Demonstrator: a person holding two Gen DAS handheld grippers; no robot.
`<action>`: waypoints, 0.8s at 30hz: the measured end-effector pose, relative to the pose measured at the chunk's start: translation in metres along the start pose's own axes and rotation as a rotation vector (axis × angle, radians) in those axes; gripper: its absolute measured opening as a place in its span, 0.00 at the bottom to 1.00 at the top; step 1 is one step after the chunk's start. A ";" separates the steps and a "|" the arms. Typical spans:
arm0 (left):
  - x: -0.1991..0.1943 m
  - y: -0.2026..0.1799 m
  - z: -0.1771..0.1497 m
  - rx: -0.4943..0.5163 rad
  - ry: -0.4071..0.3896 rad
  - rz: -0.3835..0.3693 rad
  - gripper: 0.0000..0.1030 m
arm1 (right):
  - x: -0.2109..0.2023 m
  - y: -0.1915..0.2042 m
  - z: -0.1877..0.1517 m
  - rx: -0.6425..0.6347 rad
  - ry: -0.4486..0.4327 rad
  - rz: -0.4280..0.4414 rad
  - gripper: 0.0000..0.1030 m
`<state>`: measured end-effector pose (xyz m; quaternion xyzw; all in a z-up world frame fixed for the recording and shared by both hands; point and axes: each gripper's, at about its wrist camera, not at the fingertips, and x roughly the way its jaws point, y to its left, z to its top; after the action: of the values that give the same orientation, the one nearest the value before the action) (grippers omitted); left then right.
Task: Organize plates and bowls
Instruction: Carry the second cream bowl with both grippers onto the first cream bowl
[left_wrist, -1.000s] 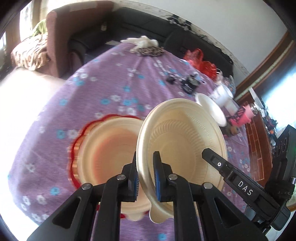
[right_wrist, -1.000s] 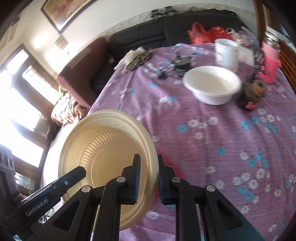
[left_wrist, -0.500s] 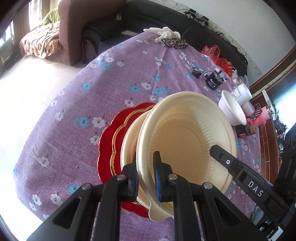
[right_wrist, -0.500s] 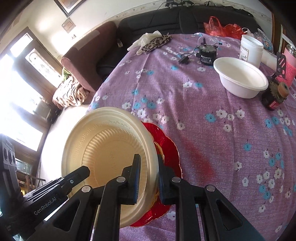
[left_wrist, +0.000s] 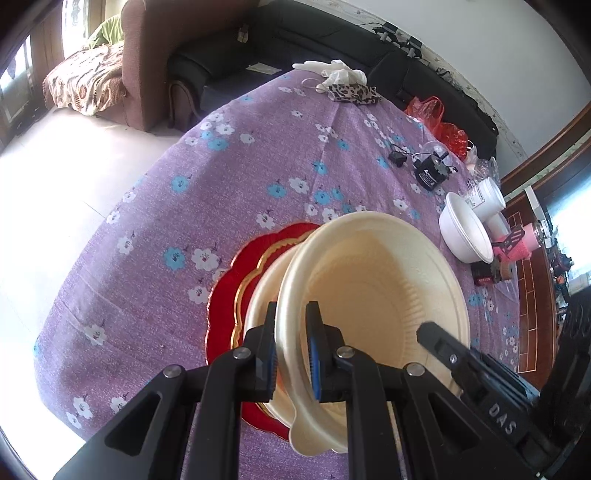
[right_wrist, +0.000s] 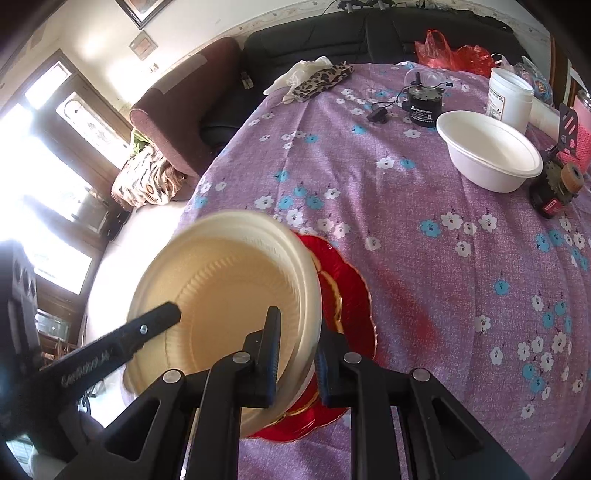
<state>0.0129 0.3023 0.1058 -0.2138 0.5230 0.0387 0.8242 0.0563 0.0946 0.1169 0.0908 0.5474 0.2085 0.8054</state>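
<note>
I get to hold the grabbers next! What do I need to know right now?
Left gripper: shut on the near rim of the cream plate.
Right gripper: shut on the opposite rim of the same plate, so both carry it together.
The plate is tilted, just above another cream plate that lies on the red plate on the purple tablecloth.
The white bowl sits alone farther back, near the white jar.
Done: red plate and one cream plate stacked.
Left: lower this plate onto the stack, open both grippers, then probably deal with the white bowl.
</note>
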 end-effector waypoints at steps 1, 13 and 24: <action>0.001 0.000 0.000 -0.001 0.002 0.001 0.13 | 0.000 0.000 0.000 0.000 -0.002 0.000 0.19; -0.004 0.006 0.002 -0.019 -0.017 0.028 0.13 | -0.001 -0.001 -0.003 -0.001 0.013 0.010 0.26; -0.014 -0.006 0.001 0.052 -0.024 0.122 0.64 | -0.008 -0.004 -0.004 0.005 -0.008 0.009 0.29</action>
<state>0.0089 0.2995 0.1204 -0.1596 0.5260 0.0781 0.8317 0.0510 0.0870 0.1200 0.0960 0.5442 0.2102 0.8065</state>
